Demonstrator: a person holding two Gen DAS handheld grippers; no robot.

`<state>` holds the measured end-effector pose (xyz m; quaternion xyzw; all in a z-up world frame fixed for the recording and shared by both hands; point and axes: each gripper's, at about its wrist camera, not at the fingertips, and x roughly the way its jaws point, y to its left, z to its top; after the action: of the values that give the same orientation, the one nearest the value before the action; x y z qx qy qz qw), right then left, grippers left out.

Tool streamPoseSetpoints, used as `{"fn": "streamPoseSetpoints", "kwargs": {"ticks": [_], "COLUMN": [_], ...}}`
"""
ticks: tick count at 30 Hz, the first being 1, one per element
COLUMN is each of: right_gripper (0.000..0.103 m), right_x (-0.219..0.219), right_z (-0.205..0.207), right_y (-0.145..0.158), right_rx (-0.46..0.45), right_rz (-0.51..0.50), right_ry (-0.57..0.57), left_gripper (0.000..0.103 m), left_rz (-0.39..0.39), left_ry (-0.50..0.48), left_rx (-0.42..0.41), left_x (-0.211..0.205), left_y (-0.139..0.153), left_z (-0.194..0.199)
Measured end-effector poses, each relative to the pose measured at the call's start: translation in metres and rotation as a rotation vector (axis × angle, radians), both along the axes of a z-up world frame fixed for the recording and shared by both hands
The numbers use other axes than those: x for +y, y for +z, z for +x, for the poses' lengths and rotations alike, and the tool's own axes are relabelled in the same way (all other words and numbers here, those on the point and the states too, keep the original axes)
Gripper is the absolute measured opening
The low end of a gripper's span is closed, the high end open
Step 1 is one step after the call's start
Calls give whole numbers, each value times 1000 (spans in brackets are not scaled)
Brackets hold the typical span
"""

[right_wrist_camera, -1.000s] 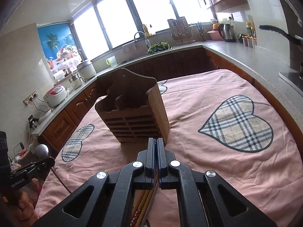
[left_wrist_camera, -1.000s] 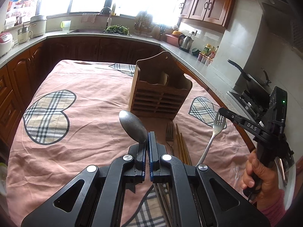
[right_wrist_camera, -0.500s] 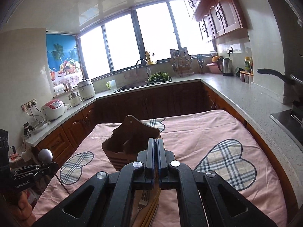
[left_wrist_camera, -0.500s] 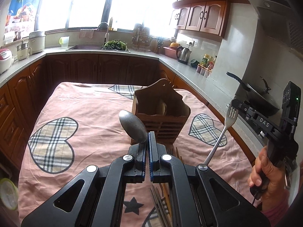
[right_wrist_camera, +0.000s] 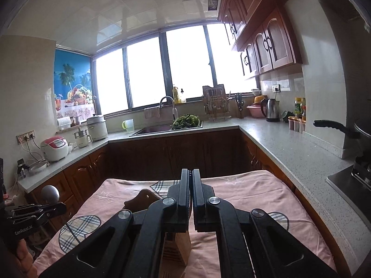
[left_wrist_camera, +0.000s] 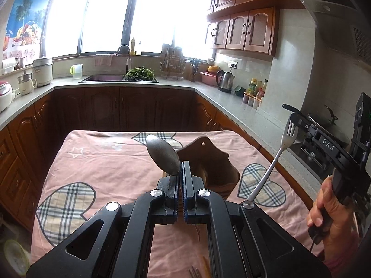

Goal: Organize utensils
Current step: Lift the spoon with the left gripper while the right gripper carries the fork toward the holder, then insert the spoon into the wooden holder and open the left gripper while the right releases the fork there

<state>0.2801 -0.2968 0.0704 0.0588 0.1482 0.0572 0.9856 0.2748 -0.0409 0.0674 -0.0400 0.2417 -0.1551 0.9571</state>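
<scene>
Our left gripper (left_wrist_camera: 180, 173) pinching a spoon (left_wrist_camera: 163, 154) by its handle, bowl upright, our right gripper (right_wrist_camera: 190, 183) clamped on a fork (left_wrist_camera: 281, 148) held high at the right, wooden utensil holder (left_wrist_camera: 208, 162) just beyond on the pink heart-patterned tablecloth (left_wrist_camera: 104, 162), kitchen counter (left_wrist_camera: 231, 102) far behind

a table (left_wrist_camera: 273, 155) under a pink heart-patterned cloth (left_wrist_camera: 104, 162) carries a wooden utensil holder (left_wrist_camera: 213, 162).
</scene>
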Motion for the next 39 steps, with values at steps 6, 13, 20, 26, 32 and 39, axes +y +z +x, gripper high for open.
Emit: {"fn": "streamPoseSetpoints", "kwargs": {"ticks": [6,13,20,26,32,39], "right_gripper": [2,2,2,2,3,6], "right_x": [8,21,39,44,43,37], "right_z": [32,68,83,88,92,85], "right_y": [16,-1,-48,-77,-84,-83], "right_rx": [-74,-59,-7,42,79,94], "right_rz": [-56,-107,-137,-137,-111,-56], "right_ry": [-34,-40,-19,1,26,52], "left_gripper": [2,2,2,2,2,4], "left_rz": [-10,-15,-1,30,36,31], "left_ry": [21,93,121,121,91,87], "left_rx": [-57,-81,-10,10,62,65], "left_x": [-5,-9,-20,-28,-34,-34], "left_y": [18,7,-40,-60,-78,-79], "left_z": [38,90,119,121,126,120]}}
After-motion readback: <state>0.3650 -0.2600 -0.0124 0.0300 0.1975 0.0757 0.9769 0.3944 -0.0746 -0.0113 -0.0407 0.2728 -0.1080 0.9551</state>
